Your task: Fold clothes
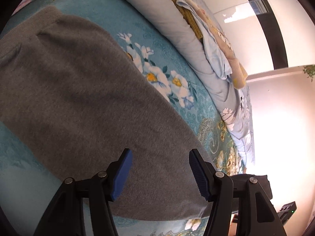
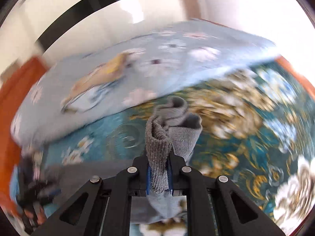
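Grey knit garment (image 1: 82, 102), spread flat over a teal floral bedspread (image 1: 177, 106), ribbed band toward the upper left of the left wrist view, plain hem toward the bottom edge. In the right wrist view, a ribbed grey edge of the same kind of knit (image 2: 159, 149) bunched upright and folded over on itself, rising out of the tool, with more cloth hanging below the pads.

Right gripper (image 2: 159, 179): nearly closed, blue pads clamped on that ribbed strip, fabric filling the narrow gap between them. Surroundings heavily smeared by motion blur there, so little detail beyond the cloth itself.

Left gripper (image 1: 160, 174): jaws standing partly apart, nothing between the blue pads (image 1: 122, 175), poised just above the garment's lower part near the hem; cannot tell whether the tips touch the cloth.

Beyond the garment, a pale blue quilt (image 1: 177, 29) piled along the far side of the bedspread, a yellowish and light blue bundle of cloth (image 1: 198, 19) lying on top of it. Past that, a pale wall with a dark vertical band (image 1: 271, 29). In the right wrist view, the same quilt (image 2: 157, 63) across the middle, orange surfaces (image 2: 11, 98) at the left edge.
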The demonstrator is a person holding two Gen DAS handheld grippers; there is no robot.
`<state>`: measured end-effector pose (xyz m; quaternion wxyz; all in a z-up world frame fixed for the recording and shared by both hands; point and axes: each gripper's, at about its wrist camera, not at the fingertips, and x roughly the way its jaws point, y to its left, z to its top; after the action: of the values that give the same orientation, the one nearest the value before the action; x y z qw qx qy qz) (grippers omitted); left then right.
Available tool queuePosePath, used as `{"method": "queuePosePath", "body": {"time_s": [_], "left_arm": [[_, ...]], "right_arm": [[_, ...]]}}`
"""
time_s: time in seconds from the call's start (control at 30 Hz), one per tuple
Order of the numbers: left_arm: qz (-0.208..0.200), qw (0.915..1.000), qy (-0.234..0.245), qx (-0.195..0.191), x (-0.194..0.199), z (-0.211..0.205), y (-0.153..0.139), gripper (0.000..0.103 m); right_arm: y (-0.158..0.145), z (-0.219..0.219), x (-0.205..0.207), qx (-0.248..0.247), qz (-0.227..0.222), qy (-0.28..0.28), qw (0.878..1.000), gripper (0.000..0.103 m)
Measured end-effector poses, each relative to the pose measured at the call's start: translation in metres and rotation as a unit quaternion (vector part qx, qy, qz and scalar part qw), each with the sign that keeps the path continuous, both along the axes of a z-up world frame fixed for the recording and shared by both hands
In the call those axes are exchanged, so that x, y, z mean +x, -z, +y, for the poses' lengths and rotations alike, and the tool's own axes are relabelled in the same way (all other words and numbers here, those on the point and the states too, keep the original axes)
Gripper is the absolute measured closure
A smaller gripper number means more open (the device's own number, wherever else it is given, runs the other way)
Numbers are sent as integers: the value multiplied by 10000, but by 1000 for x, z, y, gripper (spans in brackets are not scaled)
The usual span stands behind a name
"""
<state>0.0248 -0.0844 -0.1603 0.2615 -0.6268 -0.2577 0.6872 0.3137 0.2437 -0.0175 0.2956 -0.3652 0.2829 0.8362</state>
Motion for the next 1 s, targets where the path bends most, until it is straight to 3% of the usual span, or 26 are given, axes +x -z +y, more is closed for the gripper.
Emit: {"method": "queuePosePath", "body": {"time_s": [0.13,0.23,0.33,0.43,0.6,0.8,0.87,0.97,1.0], "left_arm": [[-106,9988,-421,246,-4,-19,2,39],[-267,9954,-762,507,-6,-33,7,39],[-386,9930,-905,654,-8,-39,12,39],[-394,9941,-841,565,-10,-37,14,39],[-481,9932,-827,669,-12,-36,18,38],[-531,9933,-771,683,-14,-33,22,38],[-542,9931,-775,690,-15,-33,23,37],[-537,9929,-797,706,-17,-34,24,37],[-534,9928,-799,720,-17,-33,24,37]], "right_arm": [[25,-49,-66,-168,-261,-772,9965,89],[47,-95,-108,-20,-623,-1382,9884,89],[61,-136,-134,198,-925,-1884,9775,89],[81,-167,-156,487,-1415,-2268,9624,89],[110,-186,-167,556,-1940,-2443,9485,84],[122,-203,-160,621,-2017,-2709,9392,73],[124,-202,-157,500,-1980,-2746,9396,72],[118,-197,-153,53,-1637,-2959,9411,59],[114,-196,-151,-81,-1486,-3092,9393,59]]}}
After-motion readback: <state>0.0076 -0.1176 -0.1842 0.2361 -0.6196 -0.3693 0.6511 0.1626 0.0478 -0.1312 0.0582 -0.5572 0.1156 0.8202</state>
